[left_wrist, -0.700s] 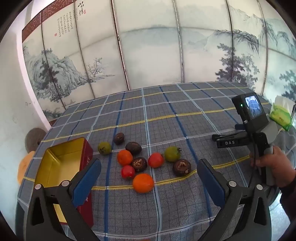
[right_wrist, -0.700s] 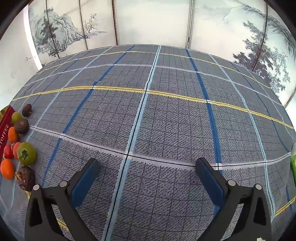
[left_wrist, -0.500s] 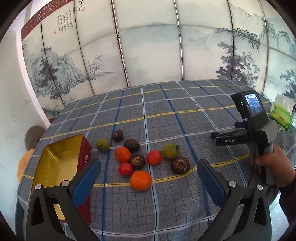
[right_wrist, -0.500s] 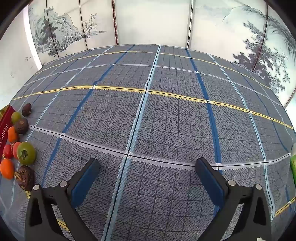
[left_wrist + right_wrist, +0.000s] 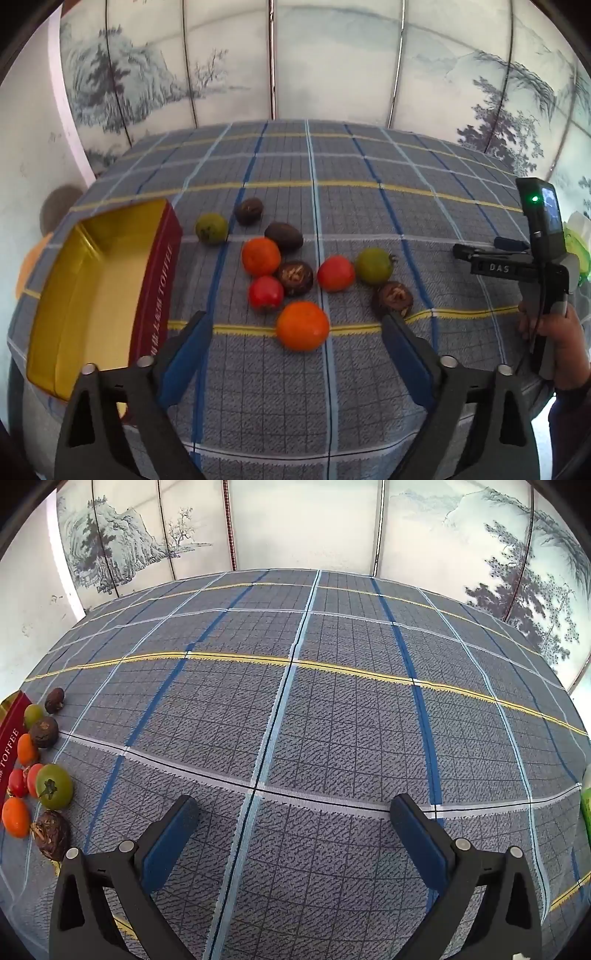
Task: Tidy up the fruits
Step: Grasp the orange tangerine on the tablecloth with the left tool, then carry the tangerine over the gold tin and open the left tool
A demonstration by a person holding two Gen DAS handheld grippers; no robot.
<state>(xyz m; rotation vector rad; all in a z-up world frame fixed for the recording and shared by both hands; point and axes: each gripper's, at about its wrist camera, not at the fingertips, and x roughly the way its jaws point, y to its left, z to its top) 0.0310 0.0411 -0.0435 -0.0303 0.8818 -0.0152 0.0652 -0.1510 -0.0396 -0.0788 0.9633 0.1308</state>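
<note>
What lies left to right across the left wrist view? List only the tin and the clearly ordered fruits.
Open red tin → small green fruit → upper orange → right-hand red tomato → green tomato → rightmost brown fruit.

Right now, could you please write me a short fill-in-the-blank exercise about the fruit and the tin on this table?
1. The inside of the open tin is ____ in colour.
2. The fruit nearest the left claw is the ____ one.
3. Inside the tin lie ____ fruits.

Missing words: gold; orange; no
</note>
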